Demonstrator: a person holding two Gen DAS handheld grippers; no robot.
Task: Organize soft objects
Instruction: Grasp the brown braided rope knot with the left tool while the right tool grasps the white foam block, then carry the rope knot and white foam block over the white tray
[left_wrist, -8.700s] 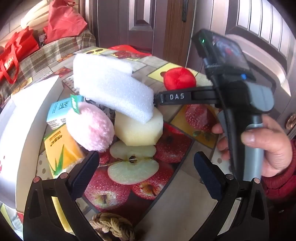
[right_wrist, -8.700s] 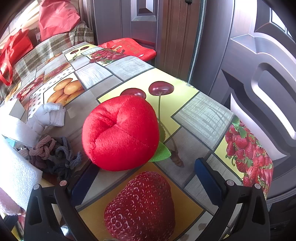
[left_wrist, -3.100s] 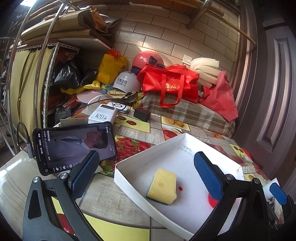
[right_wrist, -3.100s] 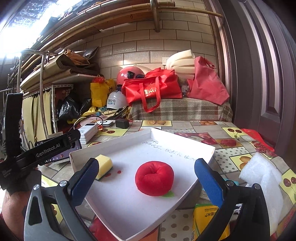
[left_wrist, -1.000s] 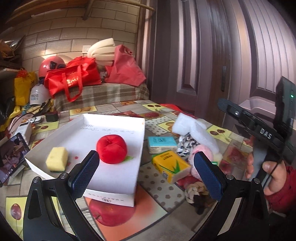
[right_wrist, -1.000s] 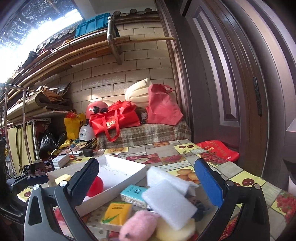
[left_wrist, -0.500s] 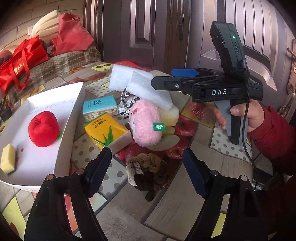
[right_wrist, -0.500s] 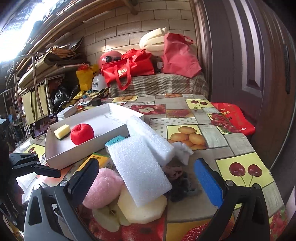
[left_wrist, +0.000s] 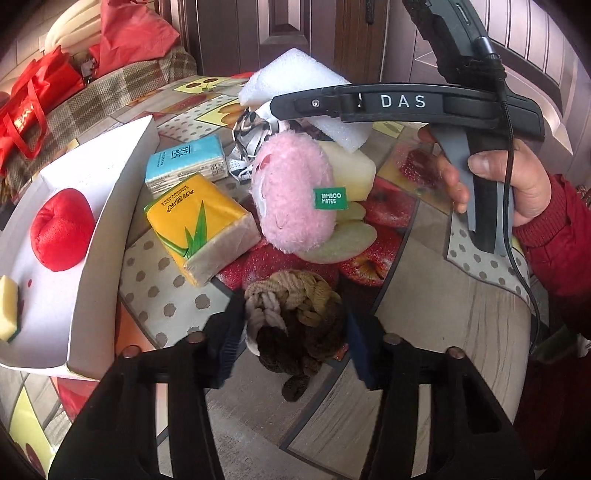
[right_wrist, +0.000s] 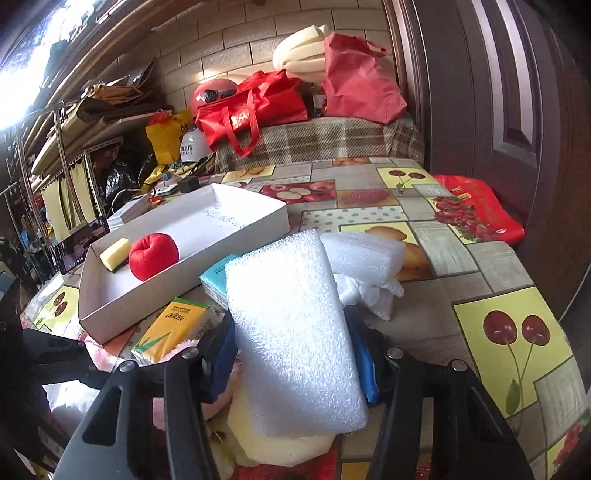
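Observation:
My left gripper (left_wrist: 293, 336) has its blue pads closed against a knotted rope ball (left_wrist: 295, 314) of tan, white and brown cord lying on the table. My right gripper (right_wrist: 295, 354) grips a white foam block (right_wrist: 291, 332) by its two sides; the block lies on a cream sponge (right_wrist: 280, 443). The right gripper also shows in the left wrist view (left_wrist: 388, 103), above a pink plush ball (left_wrist: 295, 199). The white tray (left_wrist: 103, 229) holds a red plush apple (left_wrist: 61, 230) and a yellow sponge (left_wrist: 7, 310).
A yellow tissue pack (left_wrist: 199, 229) and a blue tissue pack (left_wrist: 184, 162) lie beside the tray. A second foam piece (right_wrist: 365, 254) and white cloth (right_wrist: 369, 295) lie behind the gripped block. A phone (right_wrist: 81, 243) stands left of the tray.
Both grippers have dropped toward the pile and closed: the left around the rope ball, the right around the foam block.

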